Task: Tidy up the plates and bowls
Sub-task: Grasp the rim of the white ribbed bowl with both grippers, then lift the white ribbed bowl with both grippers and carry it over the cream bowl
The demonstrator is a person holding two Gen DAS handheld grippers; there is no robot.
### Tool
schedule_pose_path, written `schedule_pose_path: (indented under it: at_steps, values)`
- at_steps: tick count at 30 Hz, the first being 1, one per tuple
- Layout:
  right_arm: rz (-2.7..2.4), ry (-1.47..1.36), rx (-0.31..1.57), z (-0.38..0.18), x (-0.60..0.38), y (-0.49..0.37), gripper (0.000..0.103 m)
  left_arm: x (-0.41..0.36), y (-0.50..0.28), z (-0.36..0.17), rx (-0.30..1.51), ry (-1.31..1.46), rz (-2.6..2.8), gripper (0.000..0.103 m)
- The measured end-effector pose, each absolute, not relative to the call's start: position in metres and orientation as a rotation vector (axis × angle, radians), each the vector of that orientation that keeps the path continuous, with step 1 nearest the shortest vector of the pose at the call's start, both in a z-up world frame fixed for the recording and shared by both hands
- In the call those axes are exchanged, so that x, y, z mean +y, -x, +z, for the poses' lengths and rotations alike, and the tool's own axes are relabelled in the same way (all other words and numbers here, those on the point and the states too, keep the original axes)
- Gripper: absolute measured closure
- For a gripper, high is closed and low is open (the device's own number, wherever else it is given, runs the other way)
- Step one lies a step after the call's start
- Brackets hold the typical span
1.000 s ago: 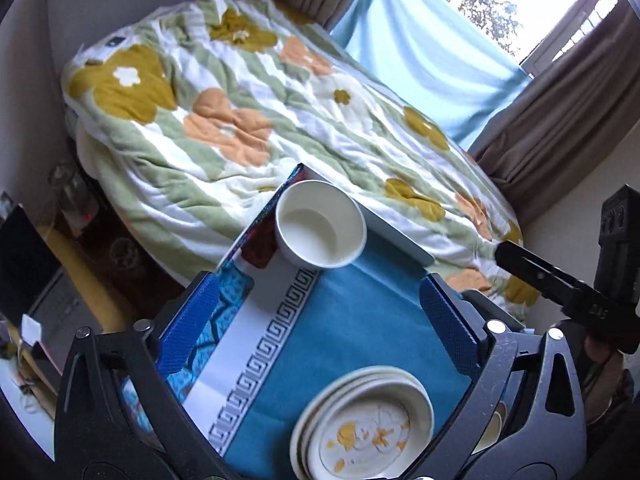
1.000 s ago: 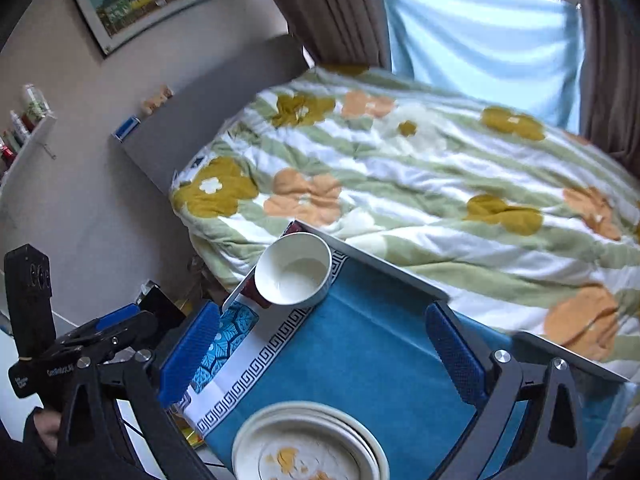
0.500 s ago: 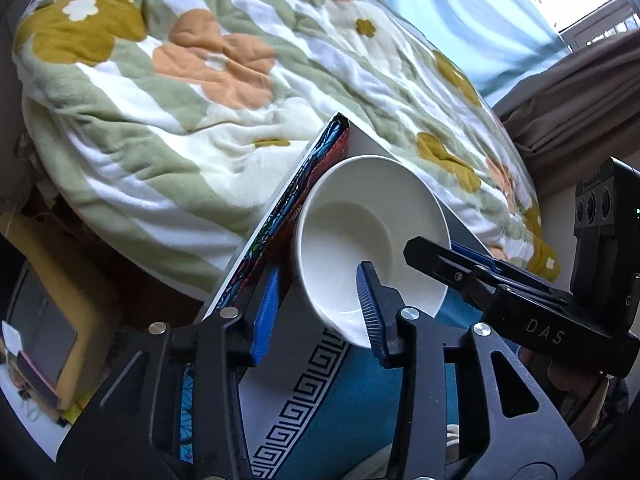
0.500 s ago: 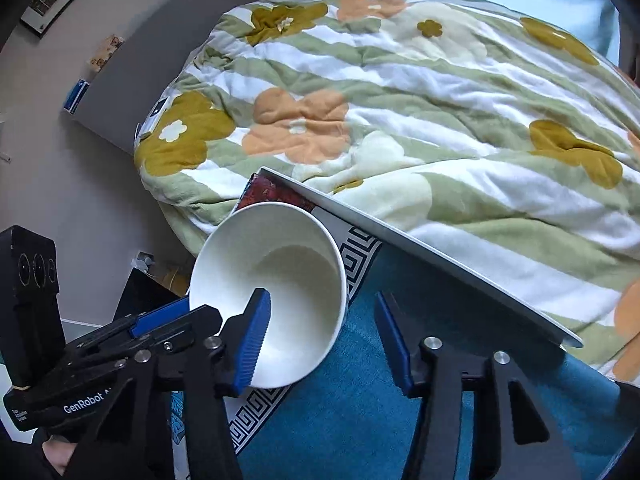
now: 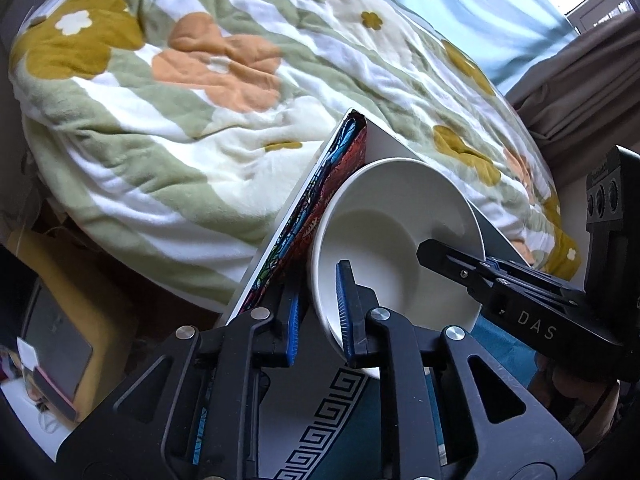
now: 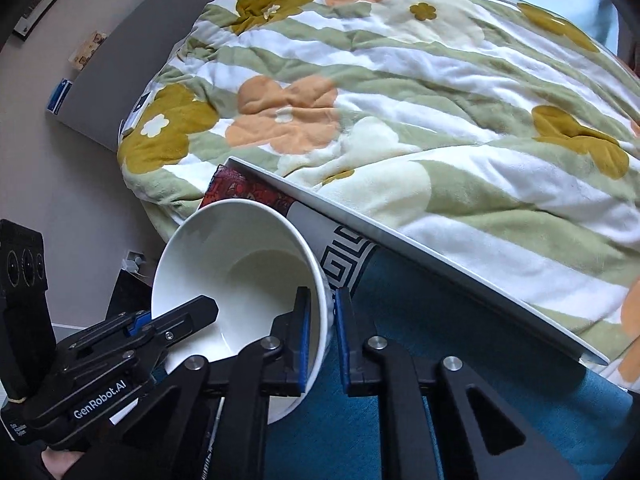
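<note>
A white bowl [image 5: 400, 240] stands at the far left corner of a table covered with a blue cloth [image 6: 400, 320]. My left gripper [image 5: 320, 312] is shut on the bowl's left rim, one blue pad inside and one outside. In the right wrist view the same bowl [image 6: 240, 272] has its right rim pinched by my right gripper [image 6: 322, 320], also shut. Each gripper shows in the other's view: the right gripper [image 5: 452, 256] reaches over the bowl's right edge, and the left gripper [image 6: 192, 312] over its left edge. No plates are in view.
A bed with a flowered green and white quilt [image 5: 200, 100] lies just beyond the table's white far edge [image 6: 440, 260]. The cloth has a black key-pattern border [image 5: 320, 432]. A yellow object [image 5: 60, 320] sits low on the left, brown curtains [image 5: 580, 92] at the right.
Both grippers came down from above the table onto the bowl and closed on opposite sides of its rim. The stacked plates dropped out of view.
</note>
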State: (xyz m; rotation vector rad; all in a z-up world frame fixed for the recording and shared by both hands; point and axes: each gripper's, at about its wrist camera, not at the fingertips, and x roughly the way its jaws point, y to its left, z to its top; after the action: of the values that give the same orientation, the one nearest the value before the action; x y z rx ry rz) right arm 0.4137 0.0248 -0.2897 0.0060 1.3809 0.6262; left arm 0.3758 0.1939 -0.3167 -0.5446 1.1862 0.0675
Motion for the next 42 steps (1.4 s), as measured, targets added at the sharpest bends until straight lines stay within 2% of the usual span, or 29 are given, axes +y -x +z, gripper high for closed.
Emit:
schedule_pose_path:
  at_steps: [7,19,30,42]
  values:
    - [0.603,-0.027,1.361,-0.275,0.022,-0.407,0.092,0.188,-0.372,-0.304,1.172,0.535,0.051,0.089]
    - [0.546,-0.082,1.276,-0.207,-0.019,-0.376,0.092,0.152,-0.347,-0.23,1.122,0.439,-0.029,0.089]
    - [0.423,-0.161,1.206,-0.151,-0.149,-0.298,0.092,0.01,-0.285,-0.182,1.129,0.327,-0.2,0.089]
    - [0.271,-0.221,1.237,-0.148,-0.311,-0.183,0.092,-0.159,-0.198,-0.189,1.22,0.275,-0.331,0.089]
